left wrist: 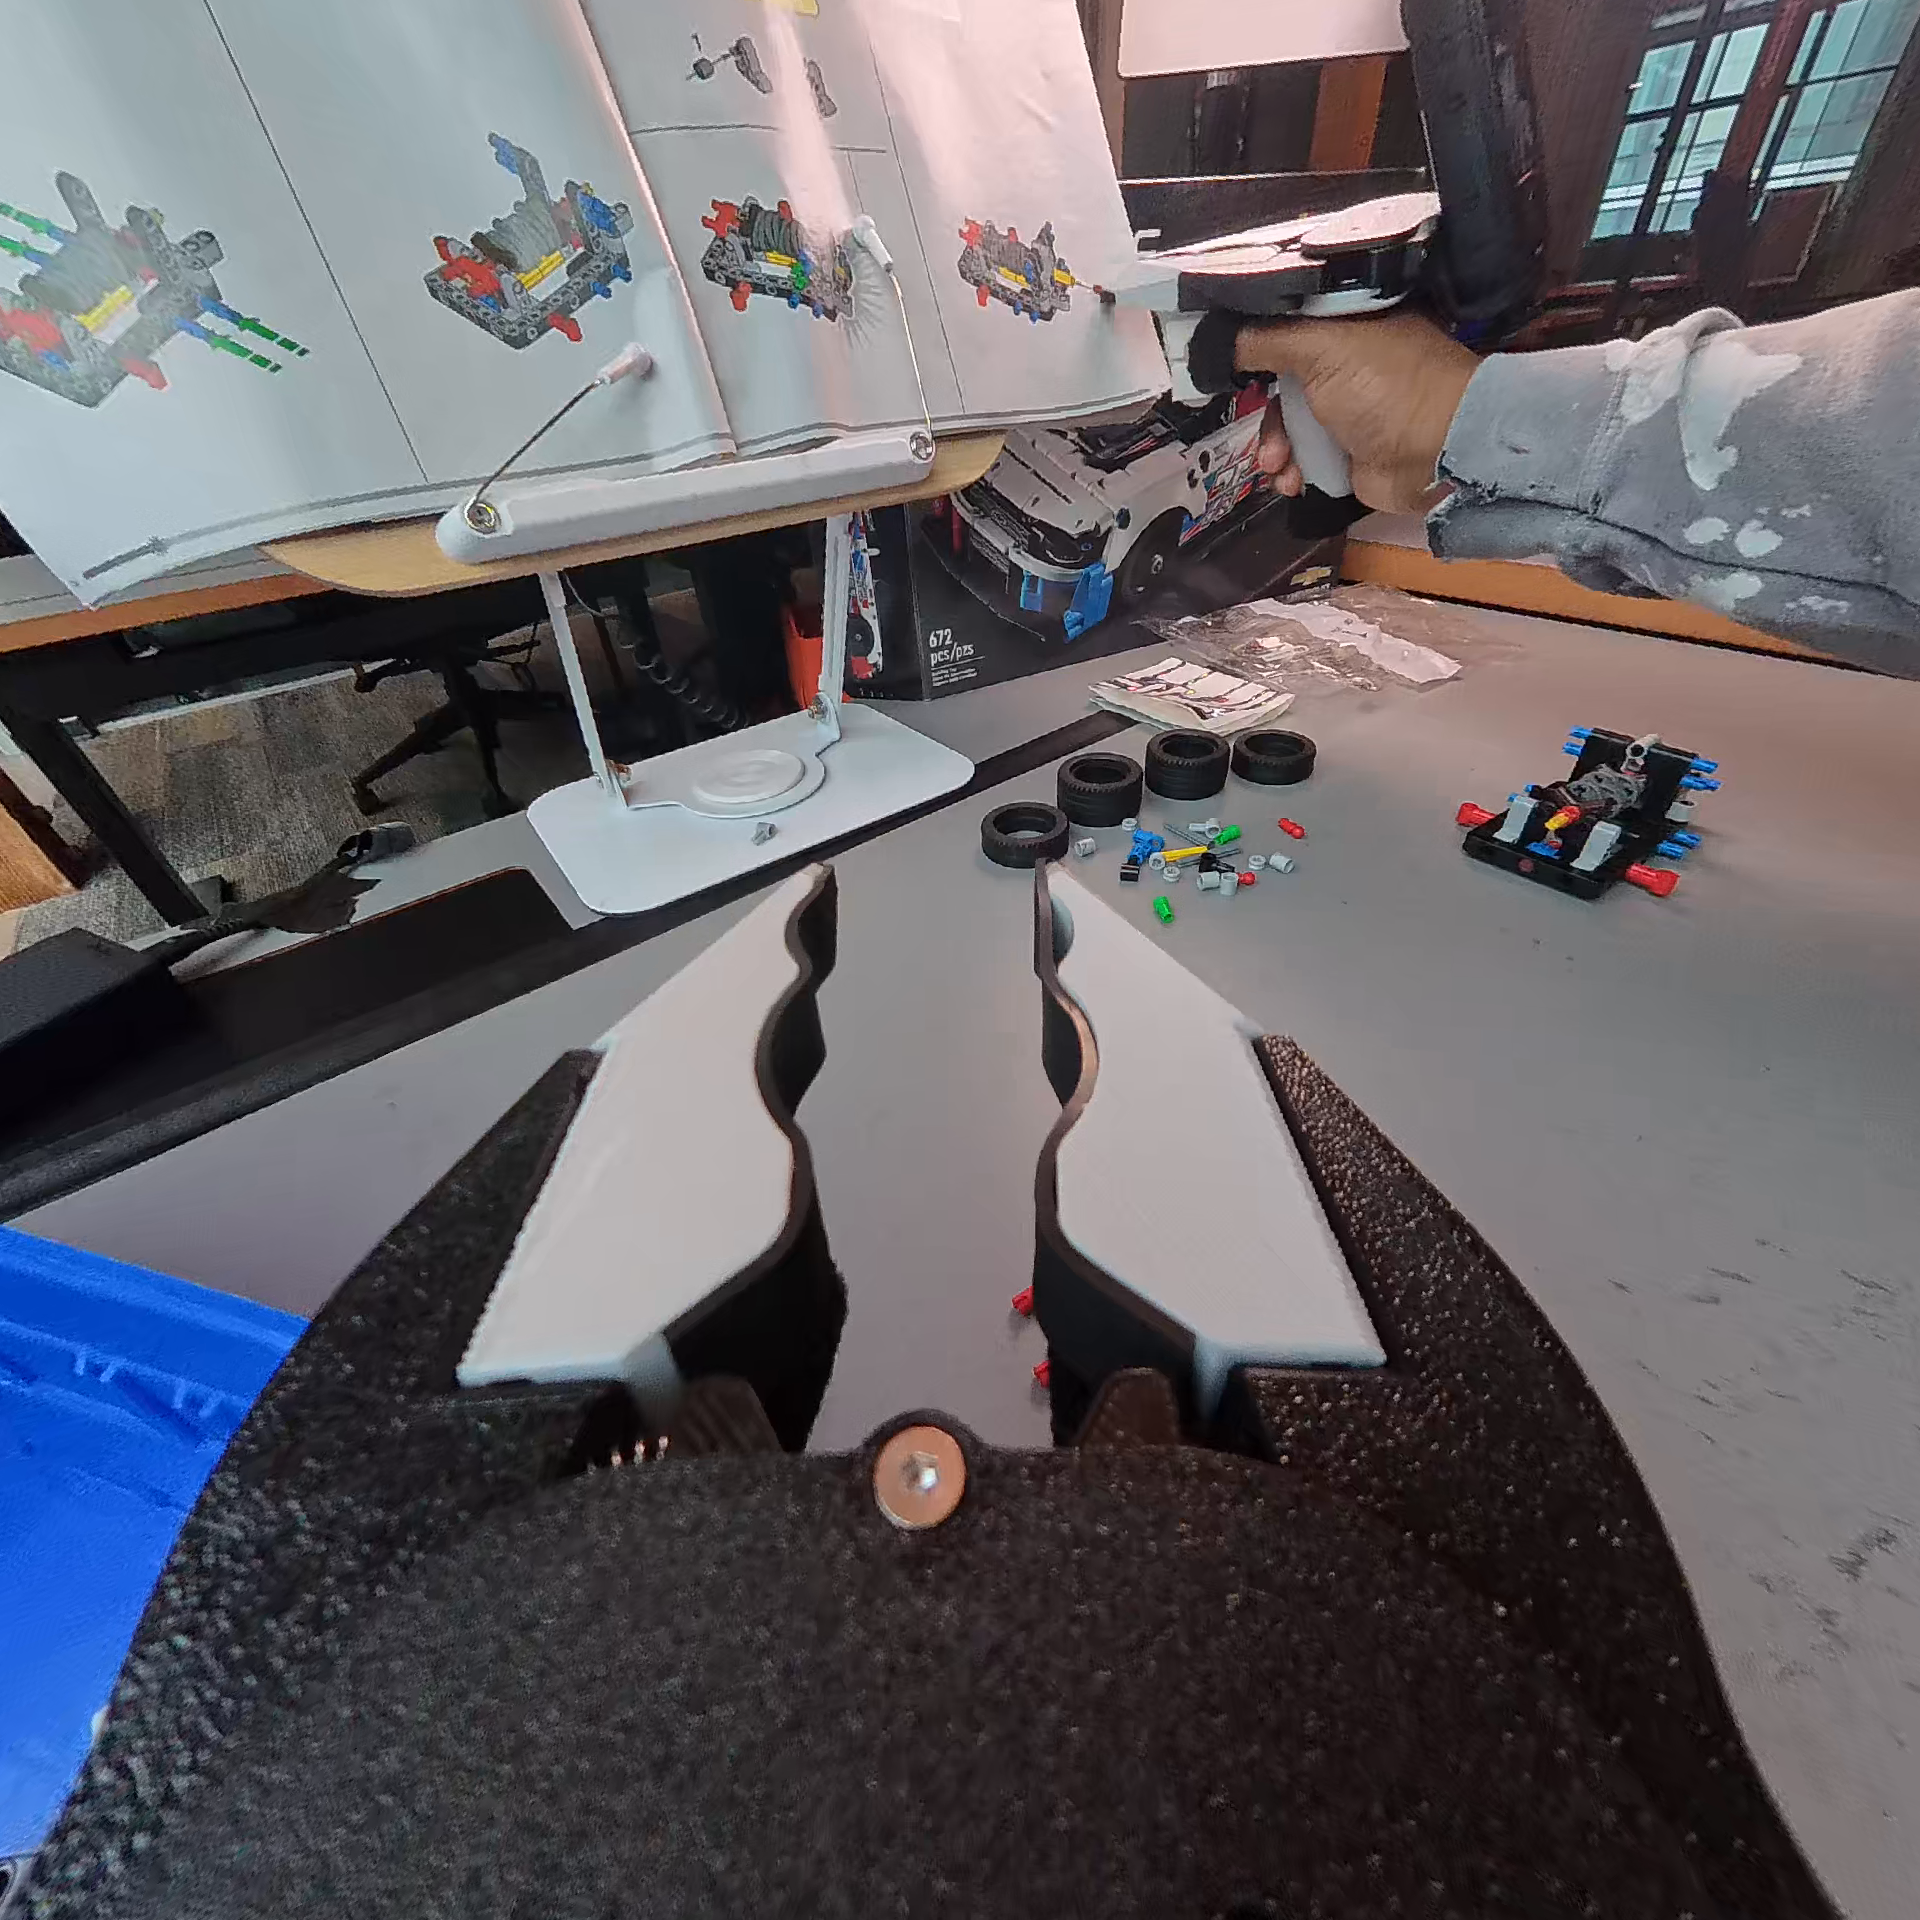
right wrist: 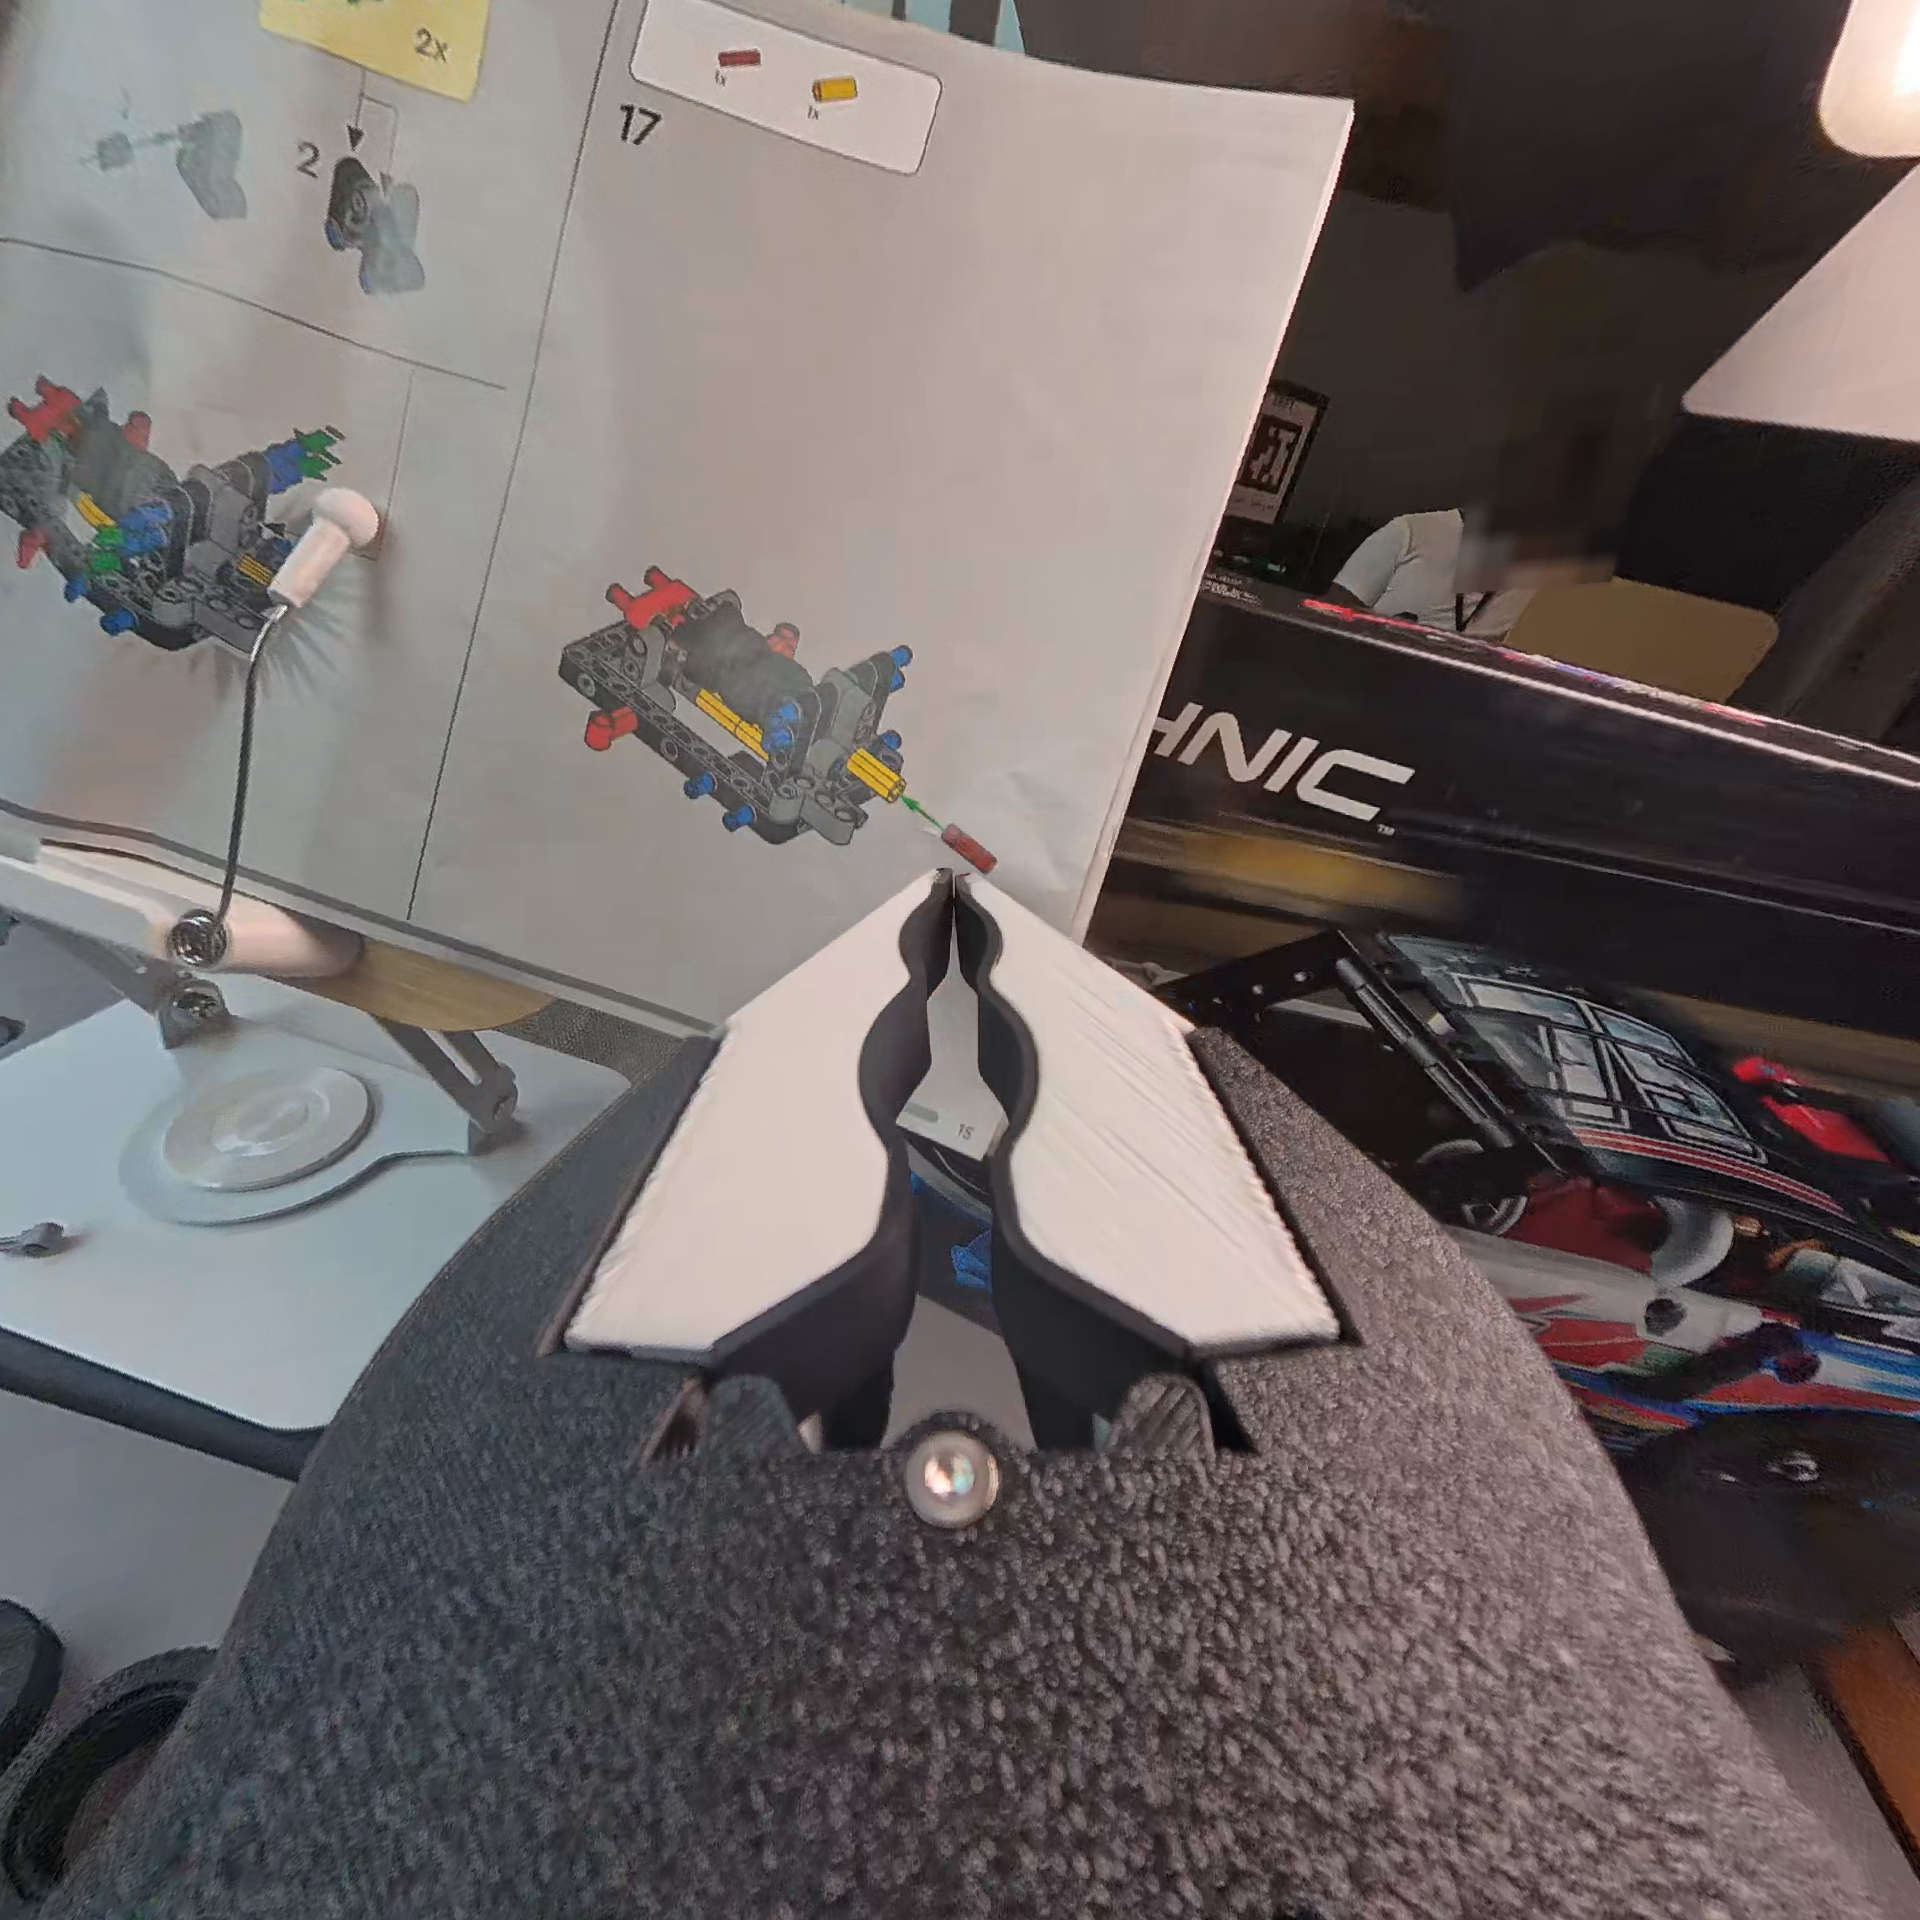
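My left gripper is open and empty, hovering over the grey table; nearest ahead are several black tyres and a scatter of small coloured pins. My right gripper is shut, and its tips touch the lower right of an open instruction booklet on a white stand. In the left wrist view a hand holds this gripper against the booklet's right page. A partly built black chassis with red and blue pins sits on the table to the right.
The stand's white base plate is just beyond my left fingertips. A toy-car set box stands behind the booklet and also shows in the right wrist view. A sticker sheet and empty clear bags lie near it. A blue bin is at my lower left. Left tips to right tips: about 45 centimeters.
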